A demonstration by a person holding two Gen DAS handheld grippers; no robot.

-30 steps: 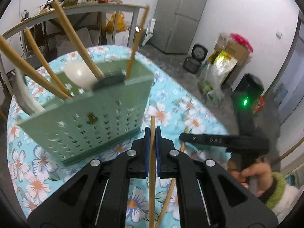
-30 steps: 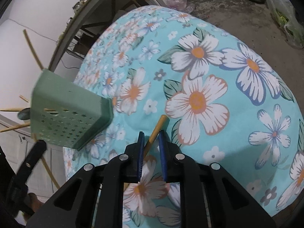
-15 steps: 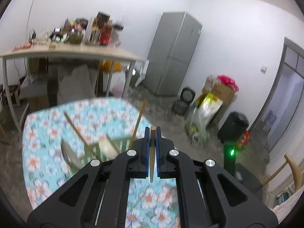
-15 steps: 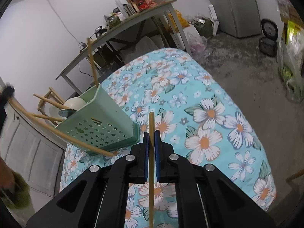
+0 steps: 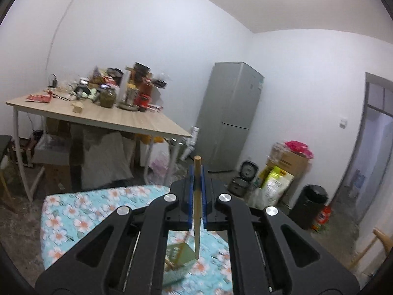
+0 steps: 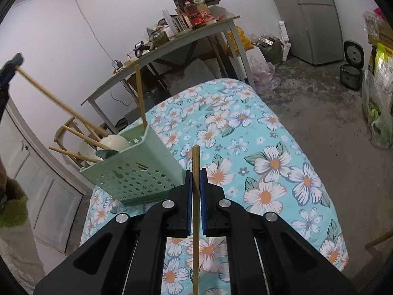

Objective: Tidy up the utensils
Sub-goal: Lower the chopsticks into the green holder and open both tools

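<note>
Grippers, two. The left gripper point(image 5: 196, 194) is clenched on one wooden chopstick point(image 5: 197, 204); the stick stands upright between the blue pads point(image 5: 191, 194), its blunt end clear above the fingertips, its thin end below them over the table. The right gripper point(image 6: 195, 191) is clenched on a second chopstick point(image 6: 195, 211), which runs straight along the gap between the fingers, its tip just past them and the rest trailing back toward the camera.

Utensil basket point(image 6: 137, 172), one: pale green plastic, star-punched wall, standing tilted on the flowered tablecloth point(image 6: 265, 162), just left of the right gripper's fingers. In the left wrist view it shows small and blurred below the gripper.

Contents of basket: about five more chopsticks leaning out, one near-upright chopstick point(image 6: 140, 95) at the far corner; one white spoon point(image 6: 115, 141). Exact count is uncertain where the sticks overlap.

Background: one wooden work table point(image 5: 103, 115) crowded with jars, one grey refrigerator point(image 5: 231, 115).
</note>
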